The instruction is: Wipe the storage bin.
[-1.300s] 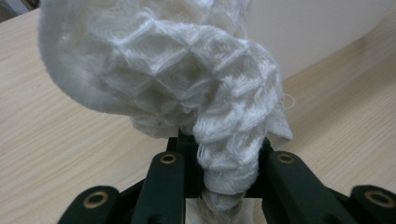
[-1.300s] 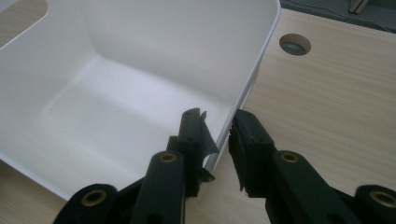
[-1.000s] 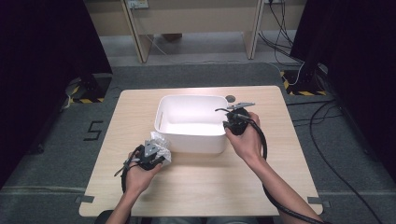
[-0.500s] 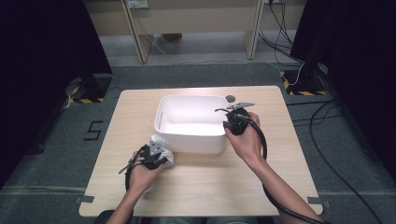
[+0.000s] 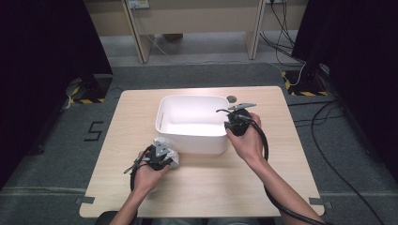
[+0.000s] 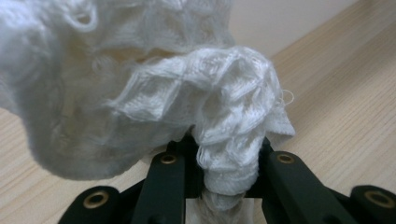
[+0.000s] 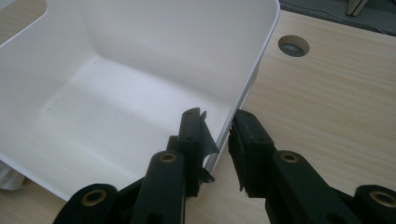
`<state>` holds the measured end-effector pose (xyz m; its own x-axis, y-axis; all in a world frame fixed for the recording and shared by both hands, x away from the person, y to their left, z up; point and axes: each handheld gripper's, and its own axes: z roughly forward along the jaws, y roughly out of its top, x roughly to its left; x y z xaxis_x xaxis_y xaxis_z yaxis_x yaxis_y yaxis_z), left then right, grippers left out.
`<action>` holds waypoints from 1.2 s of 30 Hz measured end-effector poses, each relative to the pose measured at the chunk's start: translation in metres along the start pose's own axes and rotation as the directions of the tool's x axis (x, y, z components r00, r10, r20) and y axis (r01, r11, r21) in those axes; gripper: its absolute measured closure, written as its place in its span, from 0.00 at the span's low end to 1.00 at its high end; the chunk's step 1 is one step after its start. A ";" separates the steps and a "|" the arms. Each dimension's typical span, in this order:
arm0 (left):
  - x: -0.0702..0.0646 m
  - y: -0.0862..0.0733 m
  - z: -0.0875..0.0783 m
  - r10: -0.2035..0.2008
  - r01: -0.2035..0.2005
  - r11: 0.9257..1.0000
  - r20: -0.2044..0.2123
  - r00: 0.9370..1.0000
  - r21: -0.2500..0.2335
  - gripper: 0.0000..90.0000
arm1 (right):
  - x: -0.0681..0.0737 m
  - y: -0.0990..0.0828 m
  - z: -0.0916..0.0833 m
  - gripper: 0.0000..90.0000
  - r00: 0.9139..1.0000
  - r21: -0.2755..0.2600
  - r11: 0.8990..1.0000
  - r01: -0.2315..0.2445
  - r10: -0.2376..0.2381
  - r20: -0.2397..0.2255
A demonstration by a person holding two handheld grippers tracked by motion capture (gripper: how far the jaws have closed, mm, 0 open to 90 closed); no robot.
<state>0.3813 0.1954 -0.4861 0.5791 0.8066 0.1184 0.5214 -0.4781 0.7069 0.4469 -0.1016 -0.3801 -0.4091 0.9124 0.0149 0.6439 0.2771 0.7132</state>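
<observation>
A crumpled white knitted cloth (image 6: pixel 177 84) bulges out of my left gripper (image 6: pixel 229 154), whose jaws are shut on a bunched fold of it. From above, that gripper (image 5: pixel 162 155) and the cloth (image 5: pixel 172 157) sit low over the table just before the front left corner of a white plastic bin (image 5: pixel 192 97). My right gripper (image 7: pixel 217 126) straddles the bin's right wall (image 7: pixel 261 51), one jaw inside and one outside, shut on the rim. In the high view the right gripper (image 5: pixel 228 124) rests at the bin's right edge. Nothing lies in the bin.
The light wooden table (image 5: pixel 206 187) has a round cable hole (image 5: pixel 231 99) behind the bin, also in the right gripper view as a hole (image 7: pixel 293 45). Cables trail across the grey floor at the right. Dark curtains stand on both sides.
My left gripper with the cloth has edged a little to the right, nearer the bin's front. The right gripper has stayed on the bin's wall.
</observation>
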 end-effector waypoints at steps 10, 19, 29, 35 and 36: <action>-0.003 0.007 -0.009 0.005 -0.004 0.999 0.005 1.000 -0.046 0.83 | 0.000 0.000 0.000 0.83 1.000 -0.002 1.000 -0.001 0.001 0.000; -0.005 0.019 -0.022 0.010 -0.010 0.996 0.000 1.000 -0.089 0.83 | 0.000 0.000 0.000 0.83 1.000 -0.003 1.000 0.000 0.000 0.000; -0.006 0.030 -0.031 0.012 -0.012 0.993 -0.002 1.000 -0.120 0.83 | 0.000 0.000 0.001 0.83 1.000 -0.005 1.000 0.001 -0.001 0.002; -0.006 0.034 -0.037 0.012 -0.013 0.991 -0.006 1.000 -0.136 0.83 | 0.000 0.000 0.001 0.83 1.000 -0.004 1.000 0.003 -0.003 0.003; -0.006 0.035 -0.038 0.012 -0.013 0.990 -0.006 1.000 -0.139 0.83 | 0.000 0.000 0.001 0.83 1.000 -0.004 1.000 0.004 -0.004 0.003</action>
<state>0.3723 0.1875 -0.4354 0.5816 0.8028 0.1313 0.4220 -0.4357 0.7951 0.4472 -0.1019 -0.3808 -0.4096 0.9122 0.0101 0.6401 0.2794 0.7157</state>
